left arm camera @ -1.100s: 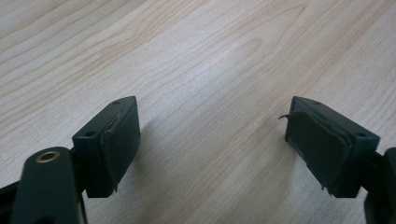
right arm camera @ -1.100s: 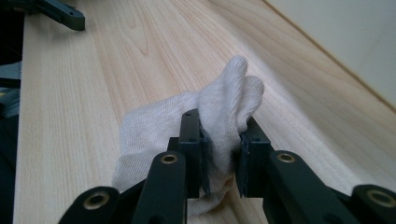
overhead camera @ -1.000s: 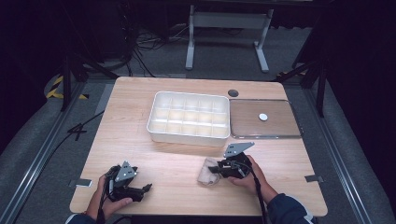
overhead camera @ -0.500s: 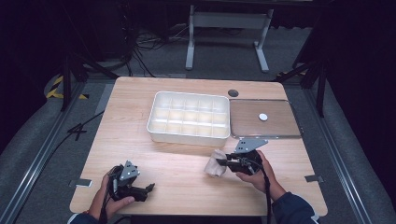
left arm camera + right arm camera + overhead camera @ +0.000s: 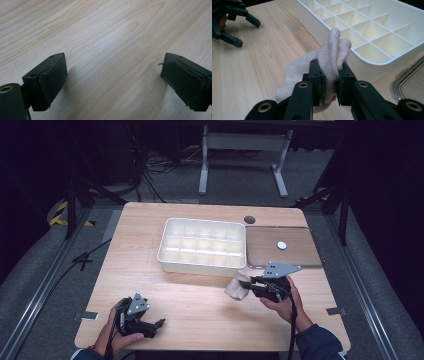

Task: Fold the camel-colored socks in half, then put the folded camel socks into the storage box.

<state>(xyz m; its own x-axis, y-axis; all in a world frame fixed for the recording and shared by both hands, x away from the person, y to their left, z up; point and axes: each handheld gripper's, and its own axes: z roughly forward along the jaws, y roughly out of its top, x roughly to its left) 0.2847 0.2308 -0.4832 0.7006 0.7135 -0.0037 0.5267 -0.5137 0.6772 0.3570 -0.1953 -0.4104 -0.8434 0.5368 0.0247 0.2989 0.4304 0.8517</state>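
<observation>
My right gripper [image 5: 248, 285] [image 5: 330, 83] is shut on a beige rolled sock [image 5: 237, 287] [image 5: 327, 60] and holds it just off the table, close to the near right corner of the white compartment tray [image 5: 169, 262] [image 5: 364, 61]. The sock's top reaches about the tray's rim height. Near the table's front left edge, my left gripper [image 5: 158, 325] [image 5: 113, 82] rests low over bare wood, jaws wide open with nothing between them. The right gripper view also shows the left gripper [image 5: 240, 27] far off at the upper left.
The tray has several empty compartments. A flat brown lid [image 5: 300, 252] with a white knob [image 5: 282, 245] lies right of the tray. A dark round hole [image 5: 249, 219] sits in the table [image 5: 200, 295] behind it. Dark floor, cables and a metal stand surround the table.
My right gripper has carried the sock away from me and to the right, toward the tray's near right corner. The left gripper stayed near the front left edge.
</observation>
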